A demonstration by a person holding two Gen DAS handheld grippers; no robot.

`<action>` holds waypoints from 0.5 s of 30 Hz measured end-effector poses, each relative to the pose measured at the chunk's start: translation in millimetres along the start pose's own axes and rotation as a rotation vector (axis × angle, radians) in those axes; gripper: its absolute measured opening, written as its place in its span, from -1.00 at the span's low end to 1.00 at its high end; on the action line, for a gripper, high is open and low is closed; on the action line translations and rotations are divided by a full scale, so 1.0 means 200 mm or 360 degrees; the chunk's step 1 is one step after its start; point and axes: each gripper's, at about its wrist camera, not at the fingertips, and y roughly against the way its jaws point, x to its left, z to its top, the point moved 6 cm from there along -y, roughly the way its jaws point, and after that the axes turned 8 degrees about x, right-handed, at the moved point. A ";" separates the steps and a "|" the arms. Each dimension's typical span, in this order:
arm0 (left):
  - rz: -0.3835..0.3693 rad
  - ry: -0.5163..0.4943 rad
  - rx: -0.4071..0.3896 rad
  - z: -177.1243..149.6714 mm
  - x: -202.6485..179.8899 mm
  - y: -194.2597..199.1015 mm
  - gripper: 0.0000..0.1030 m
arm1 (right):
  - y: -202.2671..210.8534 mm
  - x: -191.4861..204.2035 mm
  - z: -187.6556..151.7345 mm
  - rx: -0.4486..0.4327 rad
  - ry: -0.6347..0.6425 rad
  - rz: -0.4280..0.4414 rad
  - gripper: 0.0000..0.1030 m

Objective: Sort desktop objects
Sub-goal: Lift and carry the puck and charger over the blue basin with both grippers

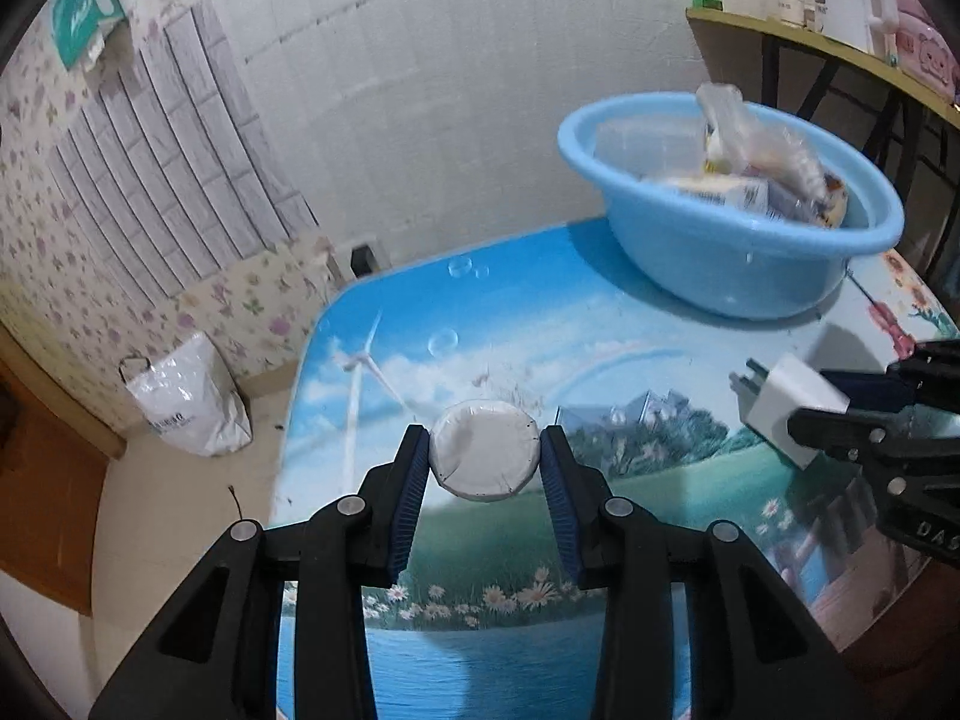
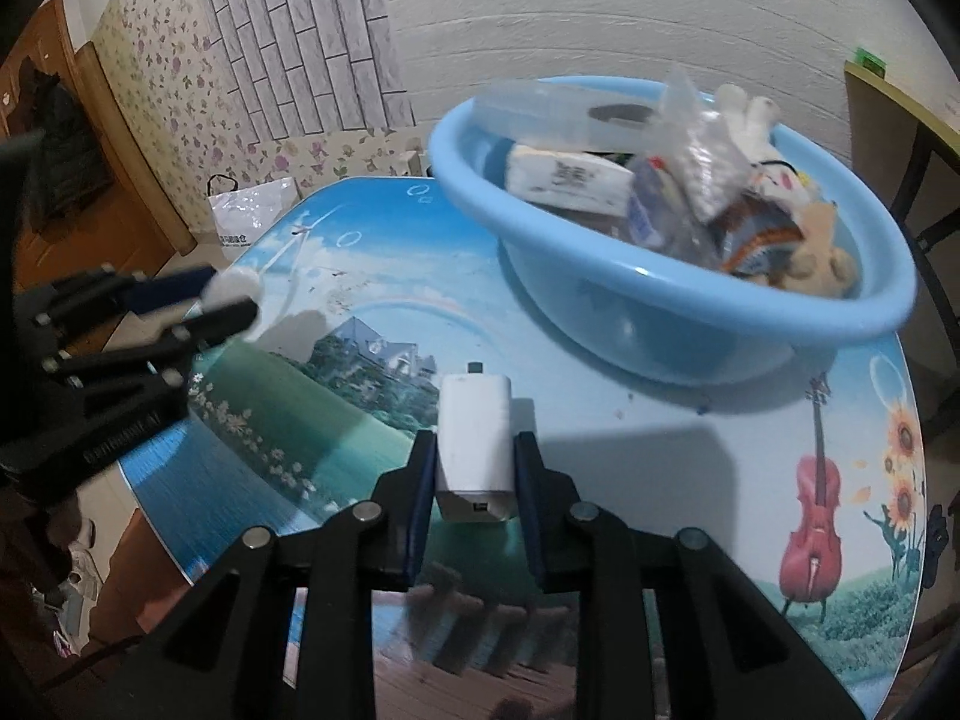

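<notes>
My left gripper [image 1: 485, 456] is shut on a round white disc [image 1: 483, 449], held above the picture-printed table [image 1: 600, 360]; the same disc [image 2: 237, 287] shows in the right wrist view, between the left gripper [image 2: 231, 297] fingers. My right gripper [image 2: 475, 450] is shut on a white plug-in charger [image 2: 475, 438], its prongs pointing away, lifted over the table. In the left wrist view that charger [image 1: 786, 405] sits in the right gripper [image 1: 807, 405] at the right edge. A blue basin [image 2: 690, 324], also at the back right [image 1: 750, 264], holds tissue packs, bags and a plush toy.
The table [image 2: 690, 468] stands against a white wall. A white plastic bag [image 1: 186, 402] sits on the floor at the left. A desk with shelf items [image 1: 828, 30] stands behind the basin on the right.
</notes>
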 end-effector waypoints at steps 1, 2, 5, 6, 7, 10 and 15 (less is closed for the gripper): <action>0.0008 -0.0003 -0.0008 0.01 0.00 0.02 -0.29 | 0.01 -0.01 -0.01 -0.0005 -0.0008 -0.0002 -0.52; 0.0025 -0.0010 -0.0019 0.02 0.00 0.03 -0.29 | 0.01 -0.03 -0.01 -0.0008 -0.0013 -0.0005 -0.52; 0.0057 -0.0027 -0.0043 0.05 -0.02 0.07 -0.29 | 0.04 -0.06 -0.03 -0.0022 -0.0031 -0.0014 -0.52; 0.0059 -0.0033 -0.0048 0.05 -0.03 0.08 -0.29 | 0.05 -0.08 -0.04 -0.0028 -0.0037 -0.0015 -0.52; 0.0066 -0.0038 -0.0052 0.06 -0.03 0.09 -0.29 | 0.06 -0.09 -0.05 -0.0031 -0.0041 -0.0020 -0.52; 0.0088 -0.0047 -0.0060 0.07 -0.06 0.10 -0.29 | 0.08 -0.12 -0.07 -0.0040 -0.0059 -0.0033 -0.52; 0.0077 -0.0082 -0.0078 0.09 -0.13 0.14 -0.29 | 0.12 -0.21 -0.12 -0.0042 -0.0105 -0.0042 -0.52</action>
